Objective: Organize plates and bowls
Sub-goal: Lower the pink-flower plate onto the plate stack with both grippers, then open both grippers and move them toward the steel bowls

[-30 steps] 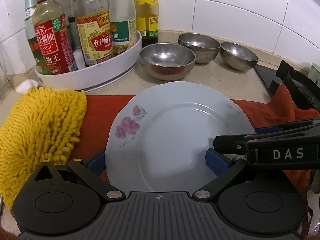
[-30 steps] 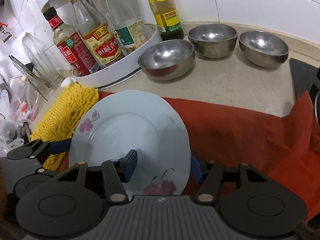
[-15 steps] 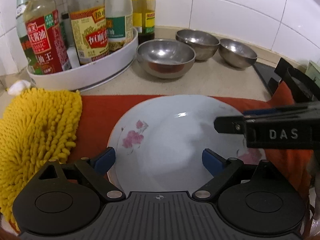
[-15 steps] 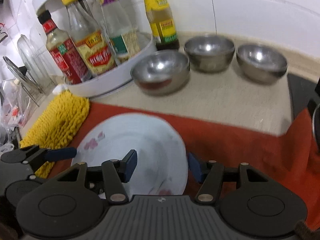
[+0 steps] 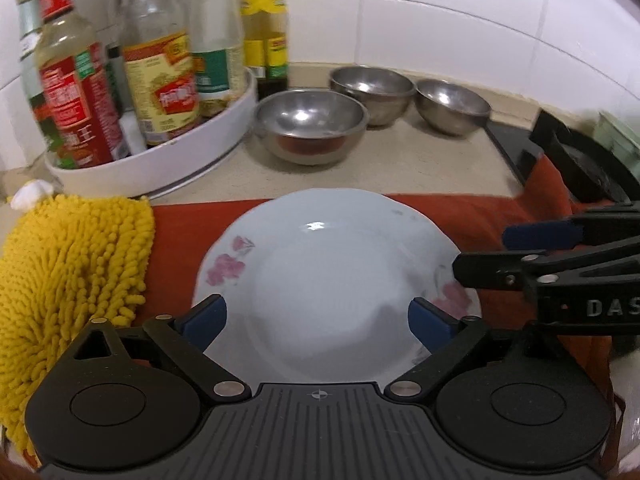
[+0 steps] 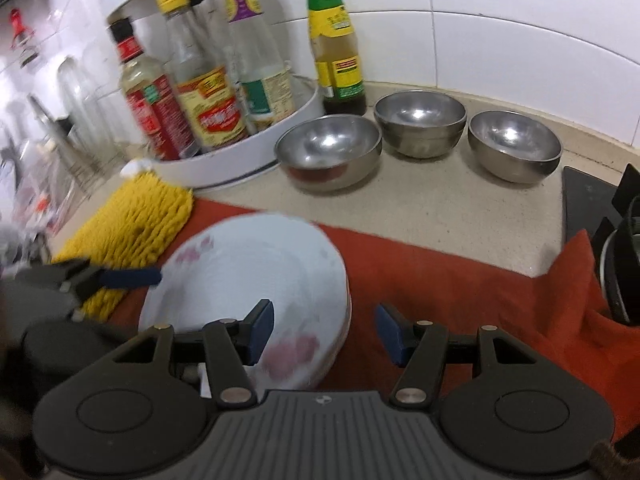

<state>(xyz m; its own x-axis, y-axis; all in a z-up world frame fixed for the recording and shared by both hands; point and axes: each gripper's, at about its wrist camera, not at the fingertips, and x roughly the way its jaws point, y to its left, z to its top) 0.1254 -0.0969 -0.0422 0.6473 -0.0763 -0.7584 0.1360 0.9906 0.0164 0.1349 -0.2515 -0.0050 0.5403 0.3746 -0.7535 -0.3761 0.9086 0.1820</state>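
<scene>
Left gripper (image 5: 316,322): jaws spread wide and opening, nothing pinched; the pale blue round ceramic plate with pink flowers (image 5: 332,276) is seen between and under its blue pads. Right gripper (image 6: 325,330): jaws half spread, plate's right rim between them, no pad contact seen. Plate is laid on the red cloth (image 5: 472,216), near edge of the counter. A yellow chenille mitt (image 5: 68,272) is seen left. Farther back, 3 round steel bowls (image 6: 329,152) are lined up, right of a white turntable tray (image 5: 168,160) of sauce bottles.
</scene>
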